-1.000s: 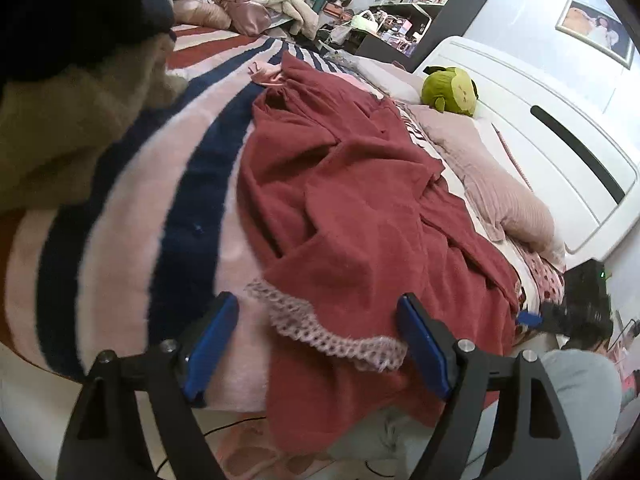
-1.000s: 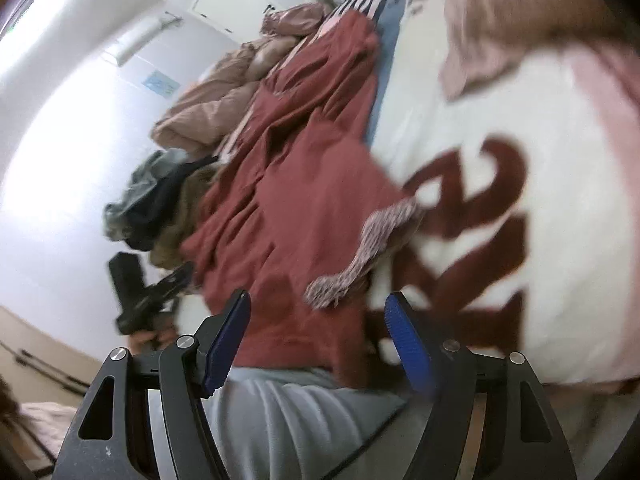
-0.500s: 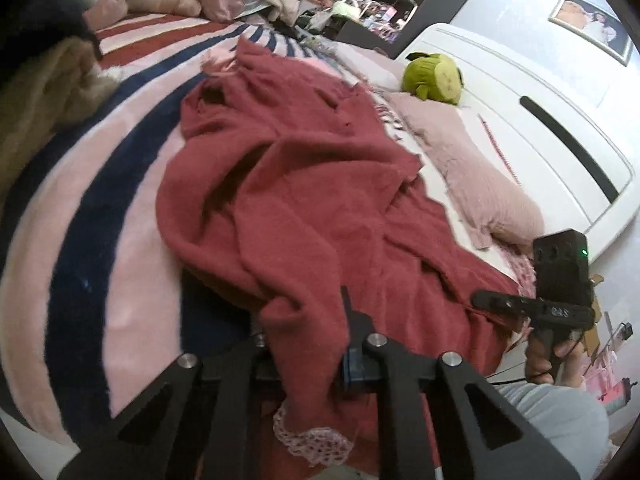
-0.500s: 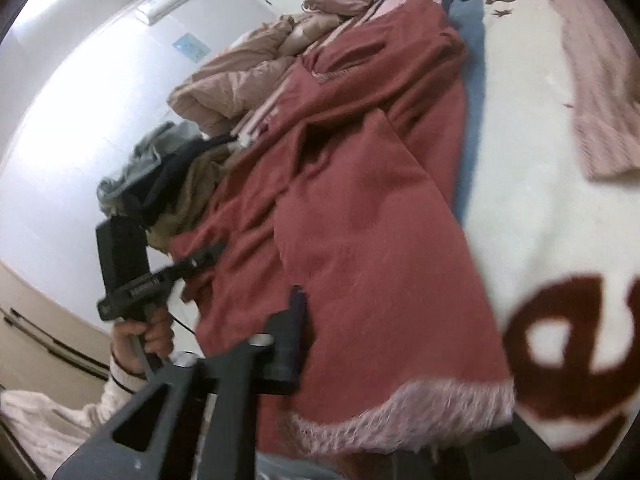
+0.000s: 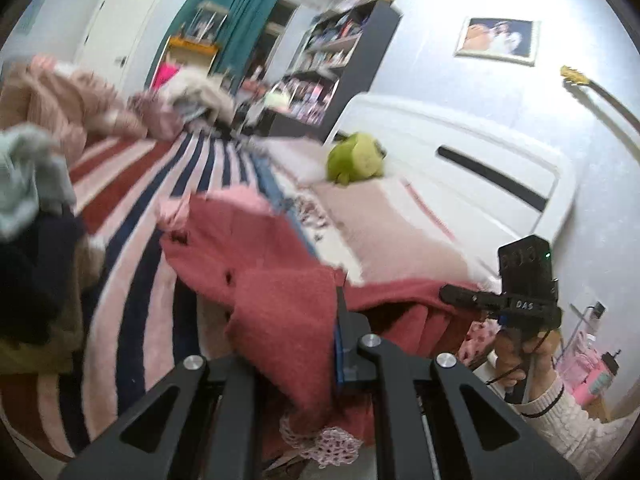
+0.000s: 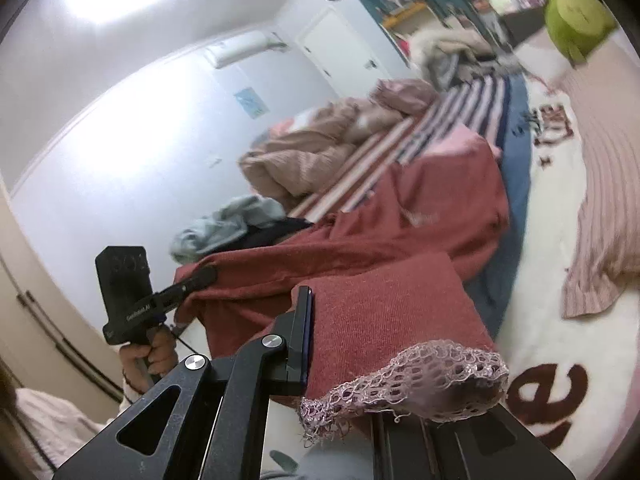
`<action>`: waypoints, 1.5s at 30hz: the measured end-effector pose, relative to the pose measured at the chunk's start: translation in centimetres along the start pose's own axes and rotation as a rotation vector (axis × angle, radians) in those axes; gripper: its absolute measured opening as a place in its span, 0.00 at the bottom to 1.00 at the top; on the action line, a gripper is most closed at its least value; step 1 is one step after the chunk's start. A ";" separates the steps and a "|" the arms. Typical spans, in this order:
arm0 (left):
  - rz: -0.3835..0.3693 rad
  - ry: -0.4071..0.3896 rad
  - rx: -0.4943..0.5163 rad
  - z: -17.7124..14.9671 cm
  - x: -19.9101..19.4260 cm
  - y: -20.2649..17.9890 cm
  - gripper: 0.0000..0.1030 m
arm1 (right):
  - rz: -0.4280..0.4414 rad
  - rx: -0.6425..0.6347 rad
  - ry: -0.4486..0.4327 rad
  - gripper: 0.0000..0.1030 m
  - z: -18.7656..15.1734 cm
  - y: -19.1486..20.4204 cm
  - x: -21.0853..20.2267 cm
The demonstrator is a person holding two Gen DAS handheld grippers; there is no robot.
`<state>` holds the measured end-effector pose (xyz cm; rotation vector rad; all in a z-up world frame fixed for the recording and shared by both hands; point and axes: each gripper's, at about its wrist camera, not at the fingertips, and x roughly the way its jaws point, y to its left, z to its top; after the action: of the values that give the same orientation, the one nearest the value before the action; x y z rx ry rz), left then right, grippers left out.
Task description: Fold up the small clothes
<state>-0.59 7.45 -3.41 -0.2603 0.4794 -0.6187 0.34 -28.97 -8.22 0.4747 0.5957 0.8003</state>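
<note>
A dark red knit garment (image 5: 280, 300) with a pale lace hem (image 6: 420, 376) lies stretched across the bed, its near edge raised. In the left wrist view my left gripper (image 5: 334, 320) is shut on one fold of it, and cloth drapes over one finger. The right gripper (image 6: 316, 320) is shut on the lace-trimmed corner, which hides its other finger. Each view also shows the opposite hand-held gripper pinching the same garment: the right gripper (image 5: 448, 294) and the left gripper (image 6: 200, 276). The cloth (image 6: 400, 248) spans between the two.
The garment rests on a striped blanket (image 5: 132, 248). A heap of clothes (image 5: 28, 208) lies at the left, with a pink pillow (image 5: 400, 236) and a green plush toy (image 5: 356, 158) by the white headboard (image 5: 480, 152). A crumpled pink quilt (image 6: 312, 152) is at the far end.
Both grippers went from open around the lace hem to shut on it. Both then rose and lifted the garment's near edge off the bed.
</note>
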 end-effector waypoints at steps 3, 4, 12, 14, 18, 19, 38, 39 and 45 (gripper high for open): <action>-0.038 -0.043 0.036 0.8 -3.6 -1.9 0.07 | 0.037 -0.036 -0.024 0.02 -0.4 2.6 -2.1; -0.048 -0.049 0.042 0.8 -4.7 -2.3 0.07 | 0.049 -0.048 -0.033 0.02 -0.6 3.5 -2.9; 0.052 0.010 0.028 1.9 -4.2 -0.3 0.08 | -0.010 -0.085 0.030 0.02 -0.4 5.0 -3.1; 0.075 0.059 -0.006 2.3 -1.1 2.1 0.09 | -0.041 -0.068 0.055 0.02 0.6 3.6 -1.6; 0.160 0.184 -0.028 3.2 6.5 7.0 0.11 | -0.147 -0.076 0.121 0.03 3.9 -0.6 3.7; 0.184 0.213 -0.034 3.5 8.6 8.4 0.11 | -0.167 -0.074 0.138 0.03 4.6 -1.7 4.9; 0.100 0.377 -0.001 -0.3 12.5 11.4 0.79 | -0.344 0.034 0.329 0.73 3.8 -11.0 9.4; 0.098 0.375 0.009 -0.7 11.8 11.1 0.79 | -0.361 -0.002 0.335 0.73 3.4 -10.2 8.6; 0.134 0.434 0.078 -3.6 10.6 9.6 0.78 | -0.448 -0.213 0.409 0.72 -0.4 -6.3 8.6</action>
<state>9.83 8.20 -13.74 -0.0158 0.8807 -0.5612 8.13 -26.12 -14.95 -0.0293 0.9441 0.5212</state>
